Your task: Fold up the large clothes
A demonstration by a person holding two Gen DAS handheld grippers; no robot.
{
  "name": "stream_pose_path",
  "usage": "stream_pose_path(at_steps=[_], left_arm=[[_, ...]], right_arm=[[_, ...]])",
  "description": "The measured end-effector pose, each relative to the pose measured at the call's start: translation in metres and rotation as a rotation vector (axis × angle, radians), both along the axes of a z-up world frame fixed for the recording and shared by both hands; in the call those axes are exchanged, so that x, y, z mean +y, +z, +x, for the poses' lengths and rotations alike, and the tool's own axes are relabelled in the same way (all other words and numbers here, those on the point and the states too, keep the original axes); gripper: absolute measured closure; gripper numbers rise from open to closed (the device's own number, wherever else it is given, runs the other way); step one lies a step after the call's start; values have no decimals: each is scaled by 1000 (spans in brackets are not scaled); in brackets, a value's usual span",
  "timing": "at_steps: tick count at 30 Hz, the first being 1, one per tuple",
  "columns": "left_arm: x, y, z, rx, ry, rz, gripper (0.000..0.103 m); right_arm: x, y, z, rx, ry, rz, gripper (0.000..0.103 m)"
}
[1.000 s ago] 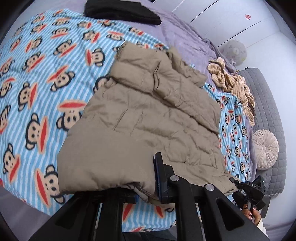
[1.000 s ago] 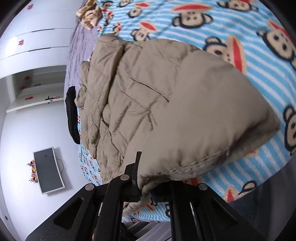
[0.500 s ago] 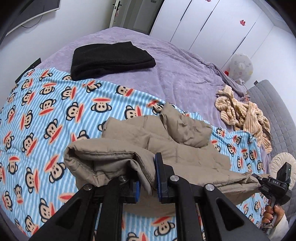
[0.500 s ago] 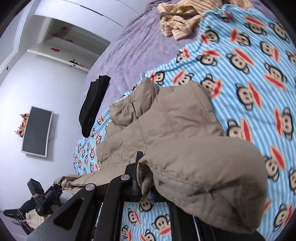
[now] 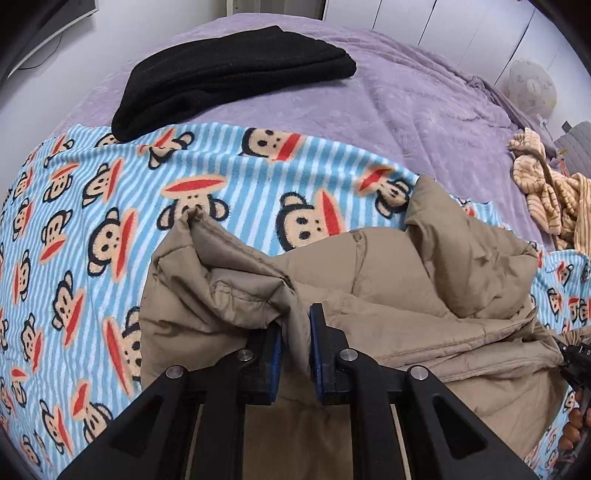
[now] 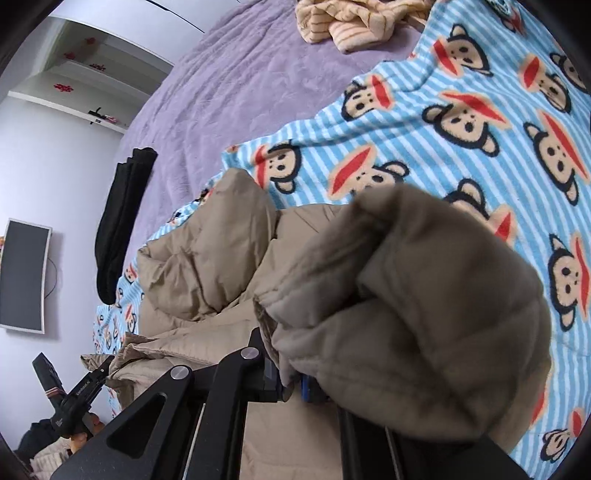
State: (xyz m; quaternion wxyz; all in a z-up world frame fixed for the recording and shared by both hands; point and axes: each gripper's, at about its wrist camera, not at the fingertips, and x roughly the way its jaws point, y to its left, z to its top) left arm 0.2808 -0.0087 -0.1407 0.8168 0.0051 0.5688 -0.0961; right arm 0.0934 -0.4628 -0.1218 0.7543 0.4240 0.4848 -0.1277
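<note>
A tan padded jacket [image 5: 399, 280] lies half folded on a blue striped monkey-print blanket [image 5: 110, 206]. My left gripper [image 5: 295, 350] is shut on a bunched corner of the jacket's hem, which stands up in a fold just beyond the blue pads. In the right wrist view the same tan jacket [image 6: 207, 258] spreads to the left, and my right gripper [image 6: 291, 376] is shut on its other hem corner. A puffy roll of fabric drapes over the right finger and hides it. The other gripper's tip [image 6: 92, 384] pinches the far corner at lower left.
A folded black garment [image 5: 229, 74] rests on the purple bedspread [image 5: 424, 103] beyond the blanket. A crumpled yellow striped garment [image 5: 546, 192] lies at the right; it shows as striped cloth [image 6: 354, 22] at the top of the other view. A wall monitor [image 6: 24, 273] hangs left.
Both grippers have carried the jacket's hem forward over its body, so the jacket went from lying spread out to doubled over. The views swung up toward the far side of the bed.
</note>
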Motion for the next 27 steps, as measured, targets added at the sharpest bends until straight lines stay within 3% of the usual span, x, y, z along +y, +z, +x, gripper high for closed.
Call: stream_pose_path(at_steps=[2, 4, 5, 6, 7, 8, 9, 10, 11, 14, 15, 16, 17, 18, 19, 22, 27], left_arm=[[-2, -4, 0, -1, -18, 11, 87], [0, 0, -1, -5, -40, 3, 80], [3, 6, -4, -18, -45, -7, 60], [6, 13, -7, -39, -46, -10, 19], [9, 21, -11, -73, -36, 8, 3], [13, 31, -16, -125, -22, 35, 0], [14, 38, -19, -154, -30, 51, 0], [15, 42, -21, -161, -42, 65, 0], [17, 46, -23, -165, -44, 80, 0], [17, 52, -27, -152, -59, 47, 2], [15, 53, -29, -136, -76, 16, 10], [9, 49, -31, -101, -110, -27, 32], [1, 44, -32, -56, -149, -65, 51], [-8, 37, -35, -19, -189, -100, 61], [-21, 29, -40, -2, -225, -110, 64], [-59, 0, -52, -13, -298, -52, 64], [-91, -38, -30, -88, -261, 20, 64]], right_arm=[[-2, -10, 3, 1, -19, 14, 96], [-3, -13, 4, 5, -26, 21, 95], [-3, -12, 4, 7, -27, 24, 95], [-3, -9, 4, 9, -26, 26, 94], [-2, -5, 3, 8, -21, 24, 91], [-3, 0, 3, 3, -14, 13, 79], [-3, 7, 2, -8, -7, -2, 67], [-3, 14, 2, -27, 5, -15, 33], [-3, 22, 2, -43, 15, -30, 21], [4, 41, -1, -66, 63, -58, 21], [9, 44, -3, -76, 85, -59, 21], [17, 45, -4, -78, 115, -59, 23], [26, 45, -4, -71, 153, -68, 40], [35, 42, -2, -57, 188, -79, 59], [44, 35, 1, -39, 227, -79, 91], [69, 10, 15, -16, 322, -65, 93], [76, -30, 48, 8, 344, -170, 98]])
